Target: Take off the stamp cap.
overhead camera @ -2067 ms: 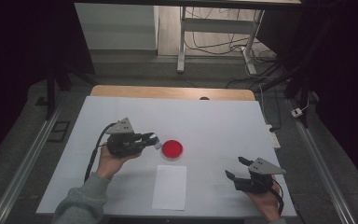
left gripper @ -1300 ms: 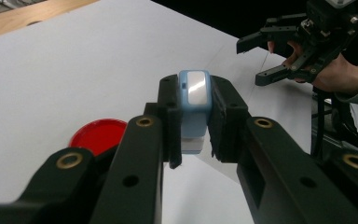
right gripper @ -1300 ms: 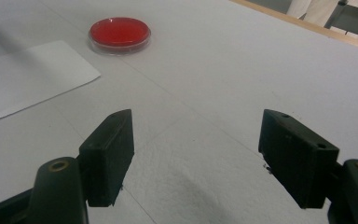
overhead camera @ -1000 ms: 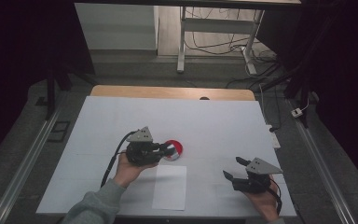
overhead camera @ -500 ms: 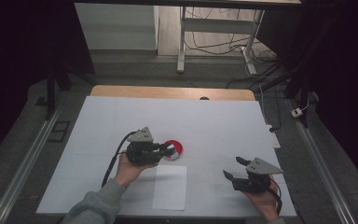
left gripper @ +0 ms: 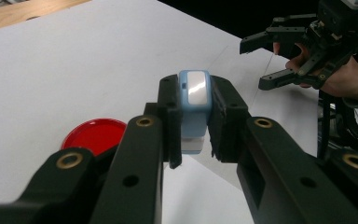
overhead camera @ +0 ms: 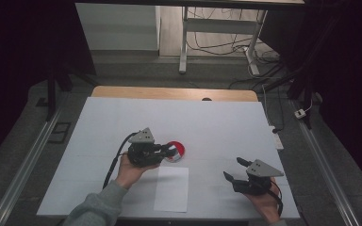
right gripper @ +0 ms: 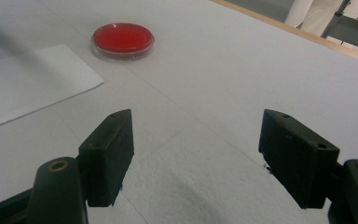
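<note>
The left gripper [overhead camera: 168, 151] has moved from the left part of the table [overhead camera: 217, 122] to just above the red dish [overhead camera: 178, 149], and now it waits there. Its jaws pinch a little blue block [left gripper: 194, 105], so the block looks ready to go into the dish. The right gripper [overhead camera: 234, 169] has its jaws wide apart and holds nothing. I count one block, one dish, one sheet of paper [overhead camera: 171, 189] and two grippers.
</note>
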`<state>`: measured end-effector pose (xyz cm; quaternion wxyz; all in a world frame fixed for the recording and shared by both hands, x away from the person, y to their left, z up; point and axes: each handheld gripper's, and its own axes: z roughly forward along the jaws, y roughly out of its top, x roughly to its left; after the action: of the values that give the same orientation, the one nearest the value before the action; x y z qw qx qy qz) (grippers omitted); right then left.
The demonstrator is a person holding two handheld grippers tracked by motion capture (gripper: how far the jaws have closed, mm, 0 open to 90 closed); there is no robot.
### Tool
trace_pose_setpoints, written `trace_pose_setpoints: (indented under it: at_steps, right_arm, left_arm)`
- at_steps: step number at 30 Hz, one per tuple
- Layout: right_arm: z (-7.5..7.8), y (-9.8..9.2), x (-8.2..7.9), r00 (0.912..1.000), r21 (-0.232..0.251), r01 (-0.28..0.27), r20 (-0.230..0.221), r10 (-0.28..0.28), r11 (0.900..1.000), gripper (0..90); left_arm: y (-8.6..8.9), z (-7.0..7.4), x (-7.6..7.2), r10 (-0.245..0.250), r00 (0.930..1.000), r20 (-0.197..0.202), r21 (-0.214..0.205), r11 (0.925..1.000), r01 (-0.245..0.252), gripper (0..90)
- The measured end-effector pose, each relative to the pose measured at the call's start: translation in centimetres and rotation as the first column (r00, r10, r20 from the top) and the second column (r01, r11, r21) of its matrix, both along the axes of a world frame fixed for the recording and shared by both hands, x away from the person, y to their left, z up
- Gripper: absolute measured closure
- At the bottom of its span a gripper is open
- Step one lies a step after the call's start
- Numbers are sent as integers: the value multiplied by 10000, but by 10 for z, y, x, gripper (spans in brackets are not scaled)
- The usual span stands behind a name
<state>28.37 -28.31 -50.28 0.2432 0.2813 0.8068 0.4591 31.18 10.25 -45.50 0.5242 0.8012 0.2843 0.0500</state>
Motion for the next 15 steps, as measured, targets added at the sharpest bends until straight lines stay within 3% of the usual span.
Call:
trace_pose_setpoints:
  at_steps: [15]
  right_arm:
    - [0, 19, 1, 9999, -20, -105, -11, 105, 9999, 270]
  left_arm:
    - [0, -3, 2, 84, 9999, -95, -65, 9999, -85, 759]
